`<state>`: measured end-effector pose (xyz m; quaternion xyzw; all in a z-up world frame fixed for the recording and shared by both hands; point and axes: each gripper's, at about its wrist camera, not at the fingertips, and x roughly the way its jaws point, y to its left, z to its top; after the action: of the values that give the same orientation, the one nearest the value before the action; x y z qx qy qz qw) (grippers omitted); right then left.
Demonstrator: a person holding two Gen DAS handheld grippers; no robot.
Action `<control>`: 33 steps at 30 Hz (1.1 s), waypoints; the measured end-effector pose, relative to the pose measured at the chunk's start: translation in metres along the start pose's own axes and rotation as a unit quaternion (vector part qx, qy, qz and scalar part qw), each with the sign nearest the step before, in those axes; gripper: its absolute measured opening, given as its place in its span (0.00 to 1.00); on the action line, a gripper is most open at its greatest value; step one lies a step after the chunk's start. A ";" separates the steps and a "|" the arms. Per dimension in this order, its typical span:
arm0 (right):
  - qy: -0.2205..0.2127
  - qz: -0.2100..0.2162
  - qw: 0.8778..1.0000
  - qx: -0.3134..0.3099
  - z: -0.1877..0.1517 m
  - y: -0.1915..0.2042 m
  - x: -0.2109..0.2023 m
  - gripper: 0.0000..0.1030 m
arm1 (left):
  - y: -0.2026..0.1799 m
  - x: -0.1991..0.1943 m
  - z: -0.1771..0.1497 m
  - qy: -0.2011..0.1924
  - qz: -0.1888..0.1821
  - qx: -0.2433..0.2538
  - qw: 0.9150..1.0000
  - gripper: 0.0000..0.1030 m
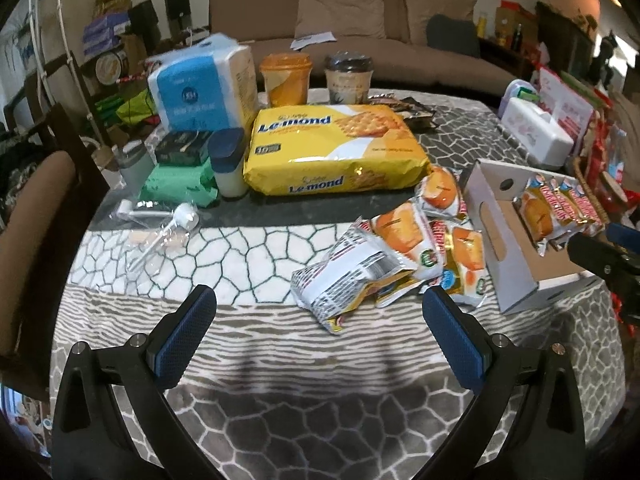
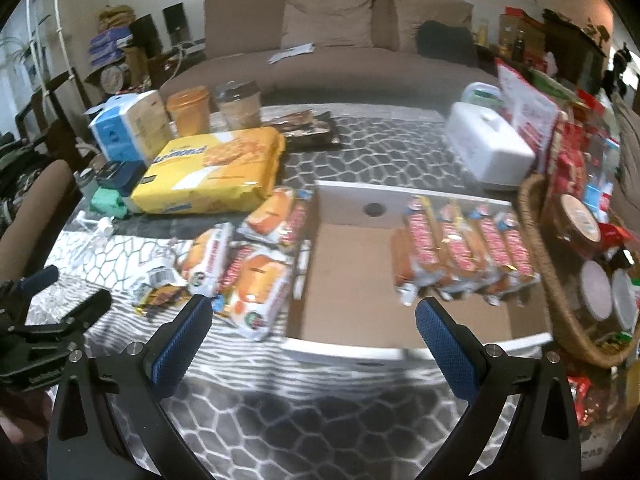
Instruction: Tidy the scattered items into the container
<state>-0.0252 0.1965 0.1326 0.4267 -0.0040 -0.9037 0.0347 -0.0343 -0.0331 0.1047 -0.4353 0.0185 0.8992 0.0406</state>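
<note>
Left wrist view is showing my left gripper (image 1: 320,320) wide apart; I'm aiming for a snack pack's (image 1: 344,280) probably soft, crinkly middle.

Left wrist: low over the table's (image 1: 320,360) near edge, tilted down, facing the sofa (image 1: 340,20).
Right wrist: same edge, further right.
Shared: cardboard box (image 1: 516,240) (image 2: 360,280), snack packets (image 1: 400,248) (image 2: 248,276).
</note>
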 end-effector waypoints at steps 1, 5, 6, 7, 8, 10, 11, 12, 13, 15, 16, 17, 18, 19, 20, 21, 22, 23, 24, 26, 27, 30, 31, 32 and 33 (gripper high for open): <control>0.002 0.008 1.000 -0.003 0.002 0.008 0.005 1.00 | 0.004 0.003 -0.001 0.002 0.001 -0.003 1.000 1.00; 0.011 0.039 0.999 -0.009 0.007 0.028 0.020 1.00 | 0.018 0.013 -0.004 0.008 -0.008 -0.011 1.000 1.00; 0.019 0.049 0.999 -0.012 0.009 0.035 0.026 1.00 | 0.020 0.015 -0.005 0.010 -0.011 -0.012 1.000 1.00; 0.023 0.056 0.998 -0.014 0.010 0.040 0.030 1.00 | 0.022 0.018 -0.006 0.012 -0.014 -0.013 1.000 1.00; 0.026 0.063 0.998 -0.016 0.011 0.045 0.034 1.00 | 0.024 0.021 -0.007 0.015 -0.017 -0.014 1.000 1.00; 0.029 0.070 0.997 -0.018 0.016 0.056 0.042 1.00 | 0.024 0.026 -0.009 0.016 -0.027 -0.011 0.999 1.00; 0.029 0.074 0.997 -0.018 0.018 0.059 0.044 1.00 | 0.024 0.028 -0.010 0.014 -0.031 -0.010 0.999 1.00; 0.030 0.076 0.996 -0.018 0.020 0.062 0.046 1.00 | 0.022 0.030 -0.011 0.013 -0.034 -0.007 0.999 1.00; 0.031 0.078 0.996 -0.019 0.023 0.066 0.048 1.00 | 0.020 0.033 -0.012 0.013 -0.040 -0.003 0.999 1.00; 0.035 0.082 0.996 -0.019 0.027 0.070 0.052 1.00 | 0.015 0.038 -0.012 0.015 -0.046 0.006 0.999 1.00; 0.037 0.086 0.995 -0.017 0.030 0.072 0.054 1.00 | 0.012 0.041 -0.013 0.016 -0.048 0.012 0.999 1.00; 0.038 0.089 0.995 -0.016 0.032 0.073 0.056 1.00 | 0.008 0.044 -0.013 0.016 -0.048 0.021 0.998 1.00; 0.040 0.092 0.995 -0.015 0.035 0.074 0.057 1.00 | 0.005 0.047 -0.013 0.015 -0.047 0.027 0.998 1.00; 0.042 0.088 0.995 -0.014 0.037 0.074 0.058 1.00 | 0.003 0.049 -0.013 0.012 -0.042 0.034 0.998 1.00; 0.041 0.087 0.995 -0.013 0.037 0.074 0.058 1.00 | 0.002 0.052 -0.013 0.008 -0.045 0.034 0.998 1.00; 0.041 0.087 0.995 -0.012 0.038 0.072 0.059 1.00 | 0.002 0.055 -0.012 0.007 -0.048 0.033 0.998 1.00; 0.042 0.091 0.995 -0.009 0.038 0.070 0.059 1.00 | 0.002 0.060 -0.011 0.010 -0.048 0.032 0.998 1.00; 0.044 0.093 0.995 -0.006 0.038 0.068 0.059 1.00 | 0.002 0.064 -0.010 0.013 -0.048 0.034 0.998 1.00; 0.044 0.093 0.995 -0.005 0.038 0.065 0.059 1.00 | 0.002 0.067 -0.009 0.014 -0.054 0.035 0.998 1.00; 0.043 0.095 0.995 0.000 0.037 0.059 0.058 1.00 | 0.002 0.071 -0.010 0.011 -0.059 0.035 0.998 1.00; 0.041 0.097 0.994 0.005 0.037 0.055 0.057 1.00 | 0.001 0.074 -0.011 0.012 -0.057 0.037 0.998 1.00; 0.035 0.106 0.994 0.018 0.038 0.044 0.050 1.00 | -0.003 0.085 -0.012 0.019 -0.050 0.045 0.998 0.99; 0.034 0.106 0.994 0.020 0.039 0.042 0.049 1.00 | -0.005 0.087 -0.012 0.018 -0.051 0.048 0.997 0.97; 0.030 0.108 0.993 0.023 0.039 0.039 0.046 1.00 | -0.006 0.089 -0.013 0.017 -0.053 0.050 0.997 0.87; 0.029 0.109 0.993 0.023 0.040 0.037 0.045 1.00 | -0.007 0.091 -0.013 0.020 -0.060 0.050 0.997 0.74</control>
<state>-0.0822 0.1553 0.1252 0.4505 -0.0704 -0.8814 0.1233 -0.0798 -0.0220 0.0257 -0.4506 0.0379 0.8844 0.1157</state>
